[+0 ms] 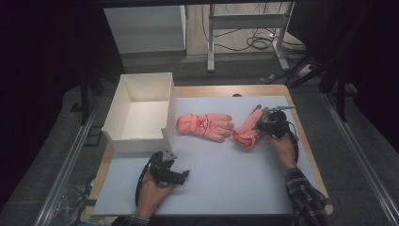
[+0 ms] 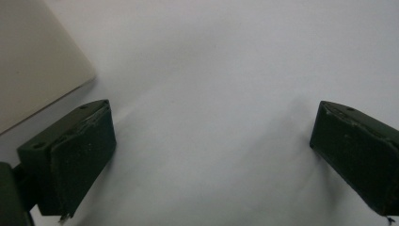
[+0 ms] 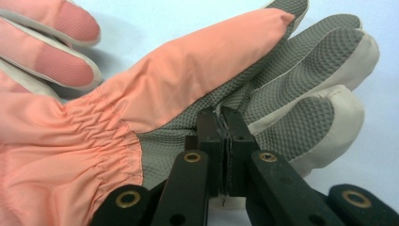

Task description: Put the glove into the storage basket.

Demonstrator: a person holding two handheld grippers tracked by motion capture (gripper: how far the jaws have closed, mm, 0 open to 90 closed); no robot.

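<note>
At the left of the high view an open white box [image 1: 141,110] stands on the pale grey table mat [image 1: 221,179], its near wall facing the person. Just in front of it, the left hand [image 1: 150,193] holds the left gripper [image 1: 181,175] low over the bare mat; in the left gripper view its two black jaws stand wide apart with nothing between them, and a corner of the box shows at the upper left of that view. Near the middle of the mat, just right of the box, a salmon-pink glove [image 1: 204,125] lies flat with its fingers pointing right. Just beside those fingertips lies a second pink glove [image 1: 247,132], angled away toward the far right. The right gripper [image 1: 263,121], carried by the right hand [image 1: 281,146] in a plaid sleeve [image 1: 306,195], sits on this second glove. In the right gripper view the jaws are pressed together, pinching a fold of the second glove's grey textured palm fabric [image 3: 221,106] near the base of its fingers; the pink thumb folds across the palm above them, and the fingers of the first glove show at the upper left.
</note>
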